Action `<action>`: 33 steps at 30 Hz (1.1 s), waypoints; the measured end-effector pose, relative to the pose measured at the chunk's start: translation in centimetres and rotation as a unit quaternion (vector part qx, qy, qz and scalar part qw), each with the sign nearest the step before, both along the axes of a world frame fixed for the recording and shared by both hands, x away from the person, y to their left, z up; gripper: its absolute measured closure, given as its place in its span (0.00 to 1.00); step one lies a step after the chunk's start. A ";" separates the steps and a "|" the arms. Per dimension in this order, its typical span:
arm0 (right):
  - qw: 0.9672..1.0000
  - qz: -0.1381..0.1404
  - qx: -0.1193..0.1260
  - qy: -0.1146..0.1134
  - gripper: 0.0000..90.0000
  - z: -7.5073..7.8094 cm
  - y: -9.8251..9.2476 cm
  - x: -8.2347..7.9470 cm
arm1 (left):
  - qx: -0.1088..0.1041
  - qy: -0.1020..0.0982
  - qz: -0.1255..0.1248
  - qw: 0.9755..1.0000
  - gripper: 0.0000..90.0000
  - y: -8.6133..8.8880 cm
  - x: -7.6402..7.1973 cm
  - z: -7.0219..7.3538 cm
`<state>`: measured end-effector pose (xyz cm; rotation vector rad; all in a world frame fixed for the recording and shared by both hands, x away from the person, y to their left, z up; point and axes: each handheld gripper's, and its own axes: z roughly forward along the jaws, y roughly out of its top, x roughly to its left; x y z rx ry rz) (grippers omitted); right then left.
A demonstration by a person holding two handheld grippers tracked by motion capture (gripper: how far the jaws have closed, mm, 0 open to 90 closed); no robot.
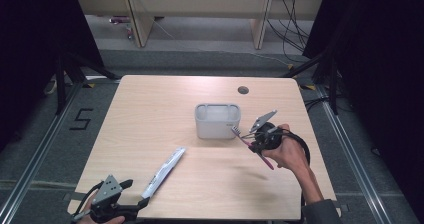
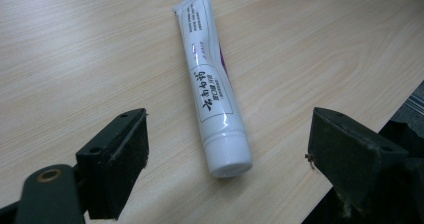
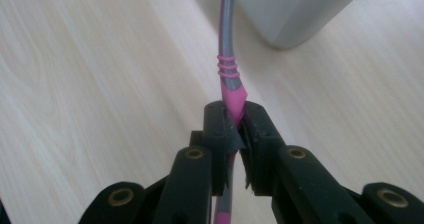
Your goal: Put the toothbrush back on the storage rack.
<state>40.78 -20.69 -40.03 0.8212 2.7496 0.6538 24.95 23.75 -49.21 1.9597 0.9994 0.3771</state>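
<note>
High view, right gripper [image 1: 252,141]: clamped on one pink-grey toothbrush [image 1: 250,144], head beside one grey holder [image 1: 217,120].
Left gripper [image 2: 227,159]: jaws wide apart, empty, near table [image 1: 150,104] edge.
Toothpaste tube [image 2: 212,84]: one, flat on table.

In the right gripper view we lost the toothbrush [image 3: 229,59] head past the top edge, beside the cropped grey box [image 3: 295,11]. The print on the toothpaste tube [image 2: 210,79] was too small to read.

Both grippers, the left gripper [image 1: 142,202] and right gripper [image 1: 248,134], are wearing black jaws, brass screws, grey plates and black cables.
</note>
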 end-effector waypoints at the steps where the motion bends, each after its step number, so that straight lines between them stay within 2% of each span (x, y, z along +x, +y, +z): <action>1: 1.000 0.000 0.000 0.000 0.91 0.0 0.0 0.0 | 0.000 0.000 0.000 1.000 0.18 0.0 0.0 0.0; 2: 1.000 0.002 0.013 -0.006 0.91 0.3 -0.3 0.1 | -0.001 -0.001 0.003 1.000 0.18 -0.1 0.0 0.0; 3: 1.000 -0.009 0.013 -0.009 0.91 0.4 -0.3 0.0 | 0.001 -0.002 0.005 1.000 0.18 0.0 0.0 0.0; 4: 1.000 -0.001 0.015 -0.014 0.91 0.4 -0.4 0.1 | 0.001 -0.002 0.005 1.000 0.18 0.0 0.0 0.0; 5: 1.000 0.002 0.019 -0.014 0.91 0.3 -0.4 0.1 | -0.001 -0.002 0.004 1.000 0.18 0.0 0.0 0.0; 6: 1.000 -0.008 0.021 -0.014 0.91 0.6 -0.5 0.0 | -0.001 -0.002 0.004 1.000 0.18 0.0 0.0 0.0; 7: 0.999 -0.007 0.031 -0.016 0.91 0.5 -0.5 0.0 | -0.003 -0.004 0.002 1.000 0.18 0.0 0.1 -0.1; 8: 0.999 -0.007 0.031 -0.016 0.91 0.5 -0.5 0.0 | -0.003 -0.004 0.002 1.000 0.18 0.0 0.1 -0.1; 9: 0.999 -0.016 0.041 -0.010 0.91 0.7 -0.5 0.0 | -0.003 -0.003 0.003 1.000 0.18 0.0 0.1 0.0; 12: 0.998 -0.023 0.050 -0.015 0.91 1.0 -0.5 0.0 | -0.005 -0.003 0.002 1.000 0.18 0.0 0.0 0.0; 13: 0.998 -0.018 0.054 -0.021 0.91 0.9 -0.5 0.1 | 0.000 -0.006 0.000 1.000 0.18 0.1 0.1 0.0; 14: 0.998 -0.022 0.053 -0.018 0.91 1.1 -0.5 0.0 | -0.007 -0.006 0.001 1.000 0.18 0.0 0.1 0.0; 15: 0.998 -0.016 0.059 -0.028 0.91 1.1 -0.5 0.2 | -0.005 -0.004 0.000 1.000 0.18 0.0 0.0 0.0; 16: 0.998 -0.021 0.058 -0.034 0.91 1.2 -0.4 0.1 | -0.005 -0.004 0.000 1.000 0.18 0.0 0.0 0.0; 17: 0.997 -0.021 0.063 -0.029 0.91 1.5 -0.4 0.1 | -0.006 -0.005 0.001 1.000 0.18 0.0 0.0 0.0; 18: 0.996 -0.013 0.073 -0.042 0.91 1.5 -0.4 0.3 | -0.005 -0.005 0.001 1.000 0.18 0.0 0.1 0.0; 19: 0.995 -0.015 0.087 -0.045 0.91 1.5 -0.4 0.3 | -0.005 -0.004 0.001 1.000 0.18 0.0 0.0 0.0; 20: 0.995 -0.009 0.085 -0.048 0.91 1.7 -0.5 0.4 | -0.005 -0.005 0.000 1.000 0.18 0.0 0.0 0.0; 21: 0.994 -0.009 0.091 -0.061 0.91 1.6 -0.5 0.5 | -0.004 -0.004 -0.001 1.000 0.18 0.0 0.0 0.0; 22: 0.995 -0.011 0.084 -0.059 0.91 1.9 -0.6 0.5 | -0.006 -0.004 0.000 1.000 0.18 0.0 0.0 0.0; 25: 0.993 -0.025 0.093 -0.066 0.91 2.1 -0.7 0.6 | -0.006 -0.004 0.001 1.000 0.18 0.0 0.1 0.0; 28: 0.990 -0.020 0.120 -0.078 0.91 2.7 -0.9 0.9 | -0.002 -0.005 0.000 1.000 0.18 0.0 0.1 0.0; 29: 0.988 -0.034 0.130 -0.081 0.91 2.8 -0.8 0.7 | 0.009 -0.004 -0.002 1.000 0.18 0.2 0.2 0.1; 30: 0.988 -0.034 0.130 -0.081 0.91 2.8 -0.8 0.7 | 0.009 -0.004 -0.002 1.000 0.18 0.2 0.2 0.1; 31: 0.985 -0.037 0.144 -0.082 0.91 3.3 -0.8 0.9 | -0.006 -0.004 0.000 1.000 0.18 -0.1 0.0 0.0; 33: 0.983 -0.038 0.154 -0.093 0.91 3.5 -0.8 0.9 | -0.004 -0.005 -0.001 1.000 0.18 0.0 0.0 0.0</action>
